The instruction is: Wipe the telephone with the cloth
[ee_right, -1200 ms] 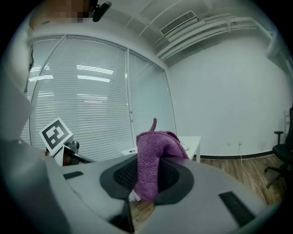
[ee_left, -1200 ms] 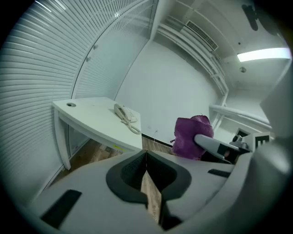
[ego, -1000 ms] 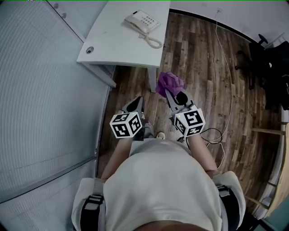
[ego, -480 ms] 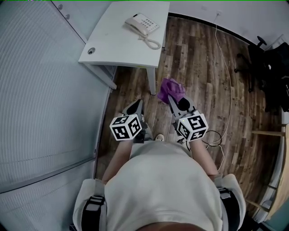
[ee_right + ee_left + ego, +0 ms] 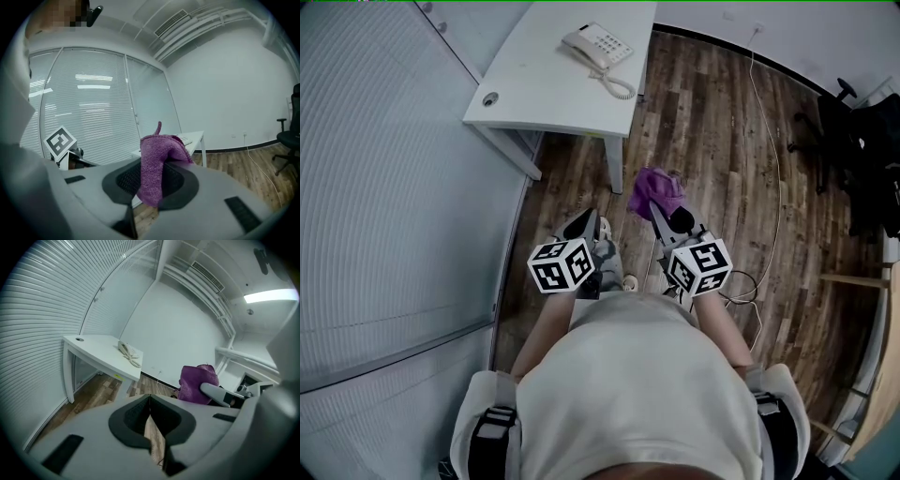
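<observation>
A white telephone (image 5: 596,46) with a coiled cord sits near the far end of a white desk (image 5: 544,94); it also shows small in the left gripper view as the telephone (image 5: 126,351). My right gripper (image 5: 659,201) is shut on a purple cloth (image 5: 654,190), which bunches up between the jaws in the right gripper view as the cloth (image 5: 157,161). My left gripper (image 5: 584,225) is shut with nothing in it, its jaws pressed together (image 5: 150,401). Both grippers hang over the wooden floor, well short of the desk.
White slatted blinds (image 5: 384,187) line the left side. A thin cable (image 5: 778,178) runs across the wooden floor (image 5: 712,122) on the right. A dark office chair (image 5: 862,141) stands at the far right, with a wooden shelf edge (image 5: 853,277) below it.
Both grippers have shifted slightly, the desk and telephone sit a little differently in the head view. The cloth stays clamped in the right gripper.
</observation>
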`<state>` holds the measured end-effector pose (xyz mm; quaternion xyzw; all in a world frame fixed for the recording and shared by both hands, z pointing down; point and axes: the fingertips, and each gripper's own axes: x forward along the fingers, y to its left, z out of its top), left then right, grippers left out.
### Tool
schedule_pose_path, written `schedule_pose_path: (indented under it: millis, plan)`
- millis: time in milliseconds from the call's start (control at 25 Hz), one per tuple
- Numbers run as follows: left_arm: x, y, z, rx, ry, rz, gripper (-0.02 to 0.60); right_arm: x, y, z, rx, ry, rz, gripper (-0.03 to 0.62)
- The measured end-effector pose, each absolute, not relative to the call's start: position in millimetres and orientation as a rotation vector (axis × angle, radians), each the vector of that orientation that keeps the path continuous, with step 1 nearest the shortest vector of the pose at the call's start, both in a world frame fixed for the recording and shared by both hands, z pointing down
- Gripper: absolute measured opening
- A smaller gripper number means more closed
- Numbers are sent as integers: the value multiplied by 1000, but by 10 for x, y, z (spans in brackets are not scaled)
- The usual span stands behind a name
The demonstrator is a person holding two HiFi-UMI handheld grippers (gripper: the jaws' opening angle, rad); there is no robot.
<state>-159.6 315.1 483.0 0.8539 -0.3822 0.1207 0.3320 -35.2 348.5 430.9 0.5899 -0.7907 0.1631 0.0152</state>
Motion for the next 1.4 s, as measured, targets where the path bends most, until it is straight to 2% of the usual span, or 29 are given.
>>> schedule_pose_path:
  millis: [600,1400]
  plan:
    - [-1359,2529,4896,2210,-990,314,21,-47,2916,4283,1876,-2456,553,83]
    - [-1122,944,4714,2225,-986,277,21,35,1410,4053,1788,-2456,453,83]
